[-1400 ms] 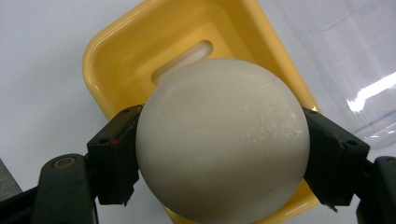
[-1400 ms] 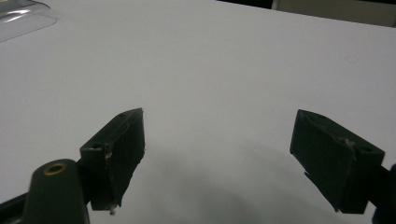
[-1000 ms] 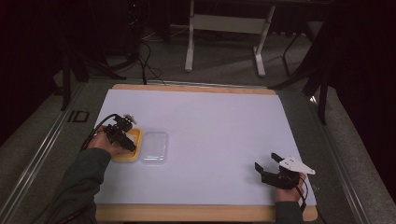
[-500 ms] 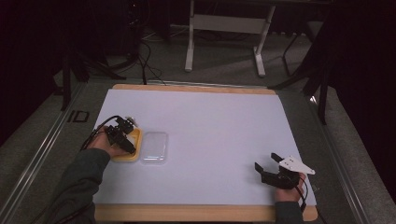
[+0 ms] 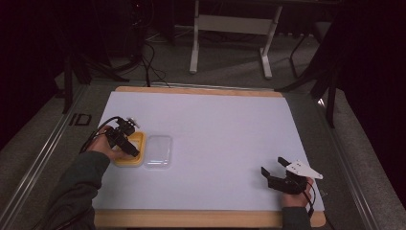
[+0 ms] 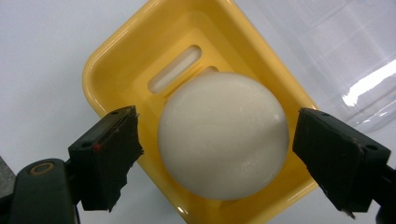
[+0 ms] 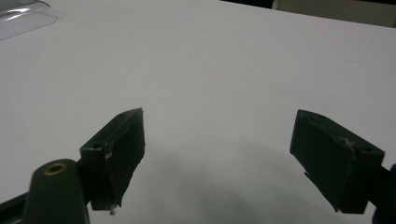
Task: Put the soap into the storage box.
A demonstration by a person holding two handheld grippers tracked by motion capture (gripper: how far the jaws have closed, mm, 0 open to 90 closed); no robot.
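From above, the left gripper [image 5: 128,146] hides most of the one yellow soap dish [image 5: 136,160]. Its jaws have just been opening; they stand wide, clear of the one round white soap [image 6: 223,135] lying in the dish between them. One clear lid [image 5: 158,151] lies just beside. The right gripper [image 5: 274,173] gapes empty over the white table sheet [image 5: 220,124]; the room behind is dark.

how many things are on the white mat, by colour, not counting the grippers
yellow: 1, the soap dish
white: 1, the round soap lying in the soap dish
clear: 1, the lid beside the dish
total: 3
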